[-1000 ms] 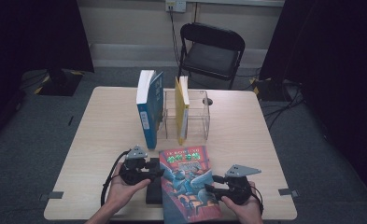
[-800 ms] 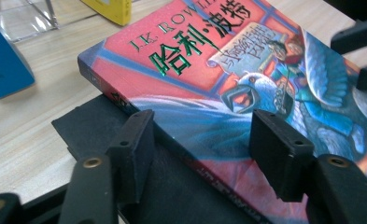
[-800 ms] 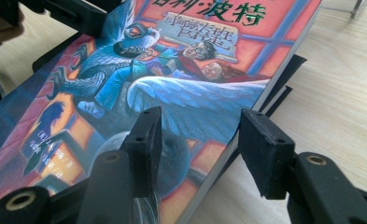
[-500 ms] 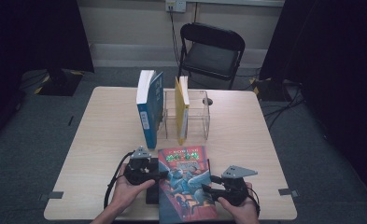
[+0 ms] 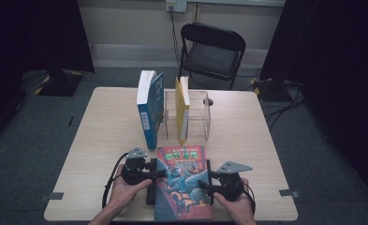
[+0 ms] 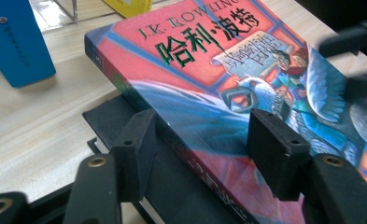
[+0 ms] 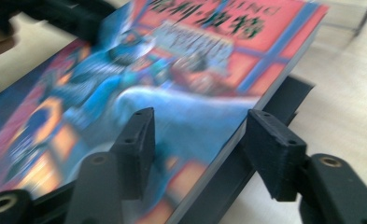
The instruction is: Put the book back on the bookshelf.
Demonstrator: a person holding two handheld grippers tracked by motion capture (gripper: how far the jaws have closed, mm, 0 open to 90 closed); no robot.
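Note:
A red and blue illustrated paperback point(image 5: 184, 183) lies face up on a black stand point(image 5: 150, 194) at the table's front edge. My left gripper point(image 5: 159, 172) straddles the spine side of the book point(image 6: 209, 70), one jaw low beside the spine and the other over the cover. Its jaws have just been closing, but I see no firm press. My right gripper point(image 5: 202, 186) straddles the page edge of the book point(image 7: 195, 70). Its jaws have just been opening around that edge. A hand holds each gripper.
Behind the paperback a blue book point(image 5: 150, 108) stands upright beside a clear acrylic holder point(image 5: 200, 112), which has a yellow book point(image 5: 182, 110) in it. A black folding chair point(image 5: 212, 51) stands beyond the wooden table point(image 5: 102, 140). Bare tabletop lies to the left and right.

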